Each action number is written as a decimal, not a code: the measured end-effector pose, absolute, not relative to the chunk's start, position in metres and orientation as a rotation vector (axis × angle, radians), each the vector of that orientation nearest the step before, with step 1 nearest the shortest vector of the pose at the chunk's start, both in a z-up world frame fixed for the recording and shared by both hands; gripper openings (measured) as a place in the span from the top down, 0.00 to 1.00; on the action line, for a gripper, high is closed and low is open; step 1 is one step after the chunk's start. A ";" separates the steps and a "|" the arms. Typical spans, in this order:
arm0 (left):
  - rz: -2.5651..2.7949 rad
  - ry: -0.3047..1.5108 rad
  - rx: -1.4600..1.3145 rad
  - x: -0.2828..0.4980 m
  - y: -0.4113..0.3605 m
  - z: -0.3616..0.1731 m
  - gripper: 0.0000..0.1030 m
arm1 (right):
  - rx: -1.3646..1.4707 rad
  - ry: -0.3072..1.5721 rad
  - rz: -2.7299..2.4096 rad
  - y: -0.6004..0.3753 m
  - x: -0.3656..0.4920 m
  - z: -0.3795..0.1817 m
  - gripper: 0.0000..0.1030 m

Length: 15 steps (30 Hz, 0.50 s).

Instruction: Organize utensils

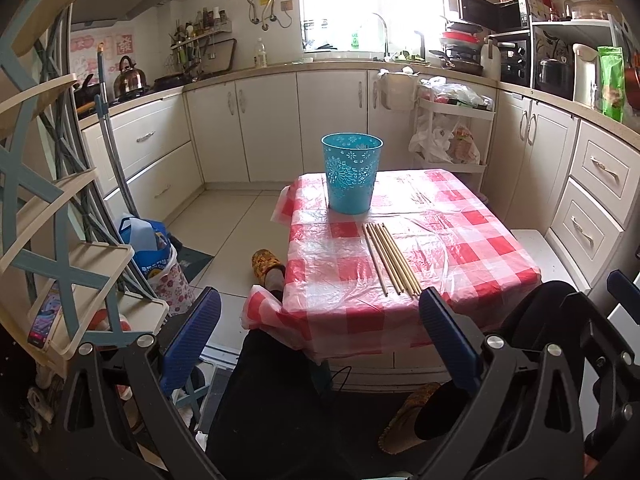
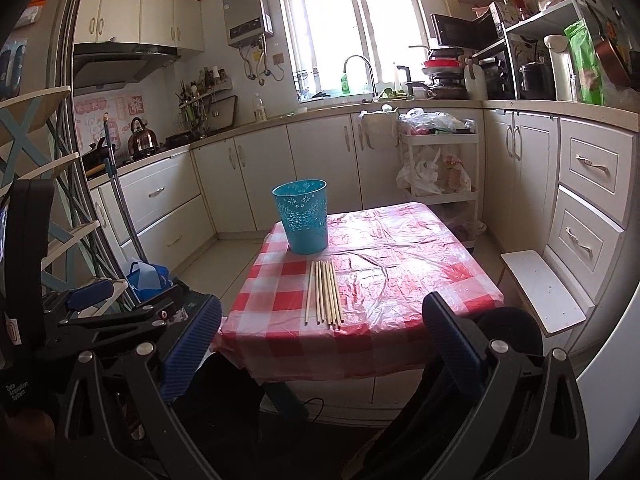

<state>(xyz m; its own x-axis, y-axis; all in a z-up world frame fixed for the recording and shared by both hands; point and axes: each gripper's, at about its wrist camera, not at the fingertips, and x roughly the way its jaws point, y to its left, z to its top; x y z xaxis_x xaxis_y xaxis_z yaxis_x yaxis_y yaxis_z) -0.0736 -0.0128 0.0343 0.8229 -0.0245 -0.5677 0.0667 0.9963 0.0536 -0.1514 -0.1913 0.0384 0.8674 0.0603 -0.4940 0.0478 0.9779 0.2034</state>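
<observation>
Several wooden chopsticks (image 1: 390, 258) lie side by side near the front edge of a small table with a red-and-white checked cloth (image 1: 472, 248). A blue perforated plastic bucket (image 1: 351, 173) stands upright behind them. My left gripper (image 1: 320, 334) is open and empty, held back from the table's front edge. In the right wrist view the chopsticks (image 2: 325, 293) and the bucket (image 2: 303, 216) show again on the cloth (image 2: 420, 280). My right gripper (image 2: 322, 342) is open and empty, also short of the table. The left gripper's body shows at the left edge (image 2: 120, 312).
A folding shelf rack (image 1: 60, 208) with a phone stands at left. A blue bag (image 1: 150, 248) and a mop lean beside it. A white stool (image 2: 540, 290) sits right of the table. A white trolley (image 2: 440, 168) and kitchen cabinets stand behind. The person's legs and slippers (image 1: 266, 266) are below.
</observation>
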 end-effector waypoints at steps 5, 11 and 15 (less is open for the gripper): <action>-0.053 0.604 0.073 -0.075 -0.015 0.034 0.07 | 0.213 0.521 0.006 -0.191 -0.151 0.038 0.06; -0.056 0.605 0.075 -0.077 -0.018 0.032 0.07 | 0.211 0.517 0.006 -0.190 -0.152 0.038 0.06; -0.056 0.607 0.073 -0.077 -0.018 0.032 0.07 | 0.209 0.517 0.007 -0.191 -0.152 0.038 0.06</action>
